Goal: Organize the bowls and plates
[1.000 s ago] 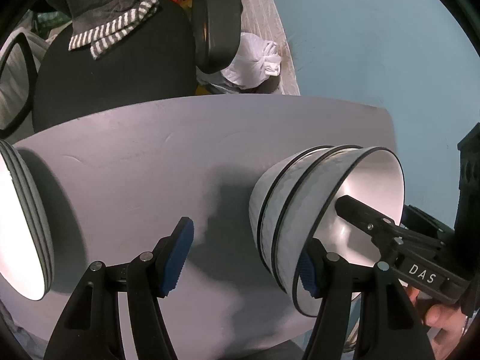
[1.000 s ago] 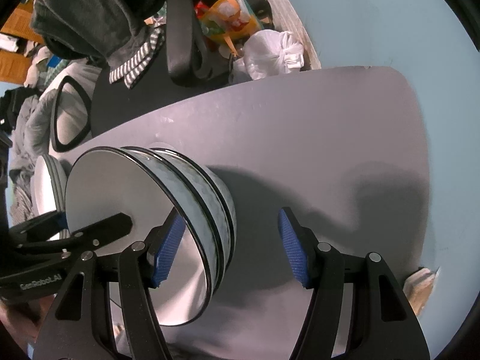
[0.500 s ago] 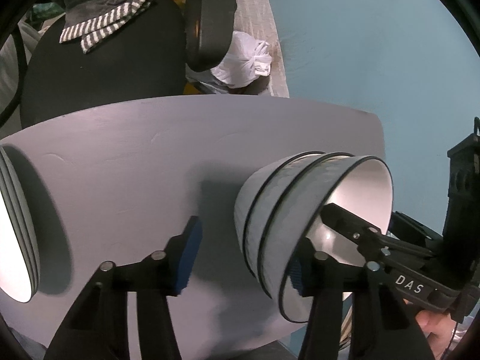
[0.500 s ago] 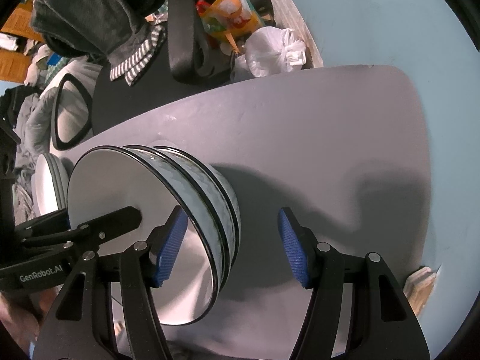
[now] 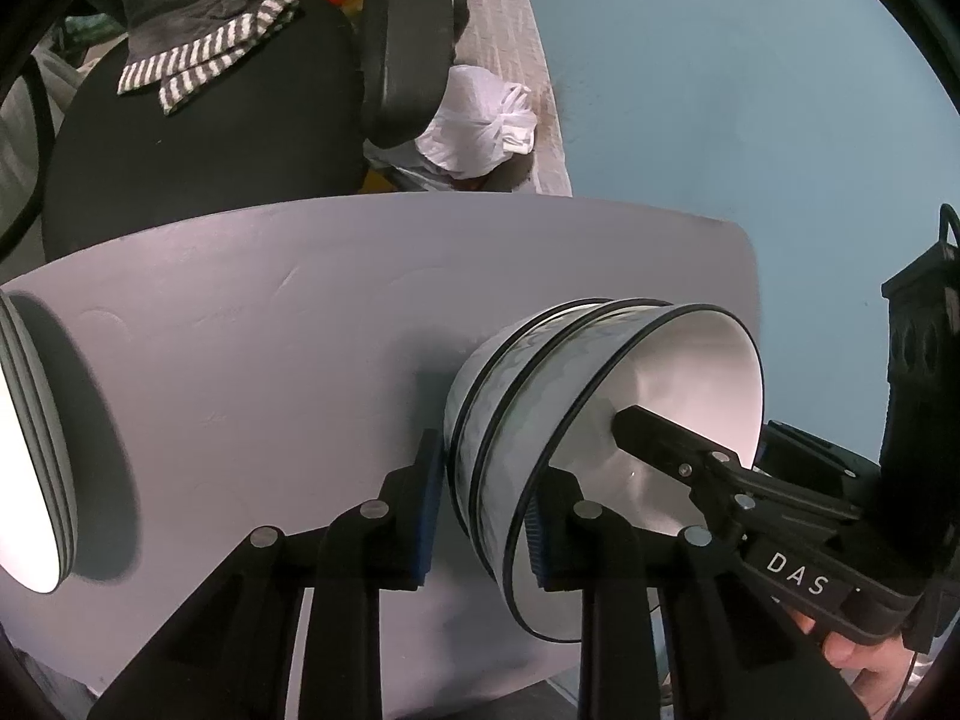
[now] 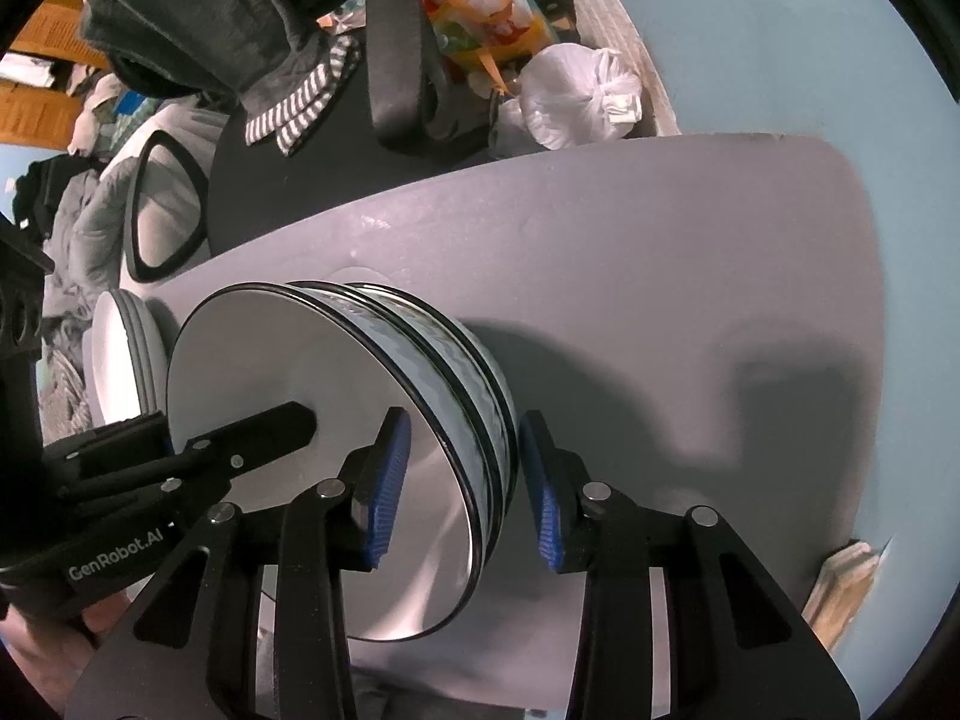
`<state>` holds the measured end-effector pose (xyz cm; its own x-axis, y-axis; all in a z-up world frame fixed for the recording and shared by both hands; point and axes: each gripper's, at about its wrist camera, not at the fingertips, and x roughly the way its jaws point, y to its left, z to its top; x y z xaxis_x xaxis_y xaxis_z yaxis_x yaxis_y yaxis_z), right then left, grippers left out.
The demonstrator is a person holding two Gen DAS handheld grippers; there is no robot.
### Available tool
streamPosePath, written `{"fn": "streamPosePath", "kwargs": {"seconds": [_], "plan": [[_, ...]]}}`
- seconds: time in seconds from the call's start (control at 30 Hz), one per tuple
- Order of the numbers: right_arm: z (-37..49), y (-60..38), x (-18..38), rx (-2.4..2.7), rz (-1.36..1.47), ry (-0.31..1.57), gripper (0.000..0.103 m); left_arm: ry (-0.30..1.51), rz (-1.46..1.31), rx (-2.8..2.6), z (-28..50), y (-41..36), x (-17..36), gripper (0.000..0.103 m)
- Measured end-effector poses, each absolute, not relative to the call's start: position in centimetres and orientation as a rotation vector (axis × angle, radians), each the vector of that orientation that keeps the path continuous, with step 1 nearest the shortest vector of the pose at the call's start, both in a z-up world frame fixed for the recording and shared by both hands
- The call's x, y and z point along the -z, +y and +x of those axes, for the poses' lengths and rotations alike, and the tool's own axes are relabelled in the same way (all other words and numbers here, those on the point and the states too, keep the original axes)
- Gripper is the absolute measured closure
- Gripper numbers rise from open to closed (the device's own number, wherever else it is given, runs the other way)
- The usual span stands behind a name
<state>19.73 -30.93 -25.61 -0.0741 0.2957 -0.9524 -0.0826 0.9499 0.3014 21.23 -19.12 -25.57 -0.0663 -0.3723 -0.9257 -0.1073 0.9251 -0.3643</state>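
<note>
Three nested white bowls with black rims point(image 5: 540, 396) stand stacked on the grey table point(image 5: 270, 330). My left gripper point(image 5: 483, 480) straddles their near wall, and its jaws are closing. One blue pad point(image 5: 429, 510) touches the outside, the other point(image 5: 534, 534) sits inside the top bowl against the rim. My right gripper point(image 6: 465, 438) straddles the opposite wall of the bowl stack point(image 6: 468, 372). Its jaws are closing too, with small gaps still showing beside both pads. A stack of white plates point(image 5: 36, 450) lies at the table's left end, also in the right wrist view point(image 6: 120, 360).
A black office chair point(image 5: 210, 150) with a striped cloth point(image 5: 204, 60) stands behind the table. A white plastic bag point(image 5: 480, 120) lies on the floor beyond it. A hand point(image 5: 852, 654) holds the right gripper. Papers point(image 6: 846, 588) poke out at the table's right front corner.
Both grippers' jaws have narrowed around the bowl stack's wall. The left outer pad has come in to touch the bowls. The stack has not moved.
</note>
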Motion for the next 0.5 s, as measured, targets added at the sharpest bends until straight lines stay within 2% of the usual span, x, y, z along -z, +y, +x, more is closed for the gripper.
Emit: {"fn": "streamPosePath", "kwargs": {"seconds": [0.2, 0.5], "plan": [[19.5, -30.6, 25.4, -0.332, 0.136, 1.599, 0.067, 1.638, -0.358, 0.217, 21.2, -19.0, 25.4, 0.086], [19.4, -30.1, 25.1, -0.305, 0.077, 1.571, 0.067, 1.622, -0.322, 0.225, 20.9, -19.4, 25.1, 0.086]]}}
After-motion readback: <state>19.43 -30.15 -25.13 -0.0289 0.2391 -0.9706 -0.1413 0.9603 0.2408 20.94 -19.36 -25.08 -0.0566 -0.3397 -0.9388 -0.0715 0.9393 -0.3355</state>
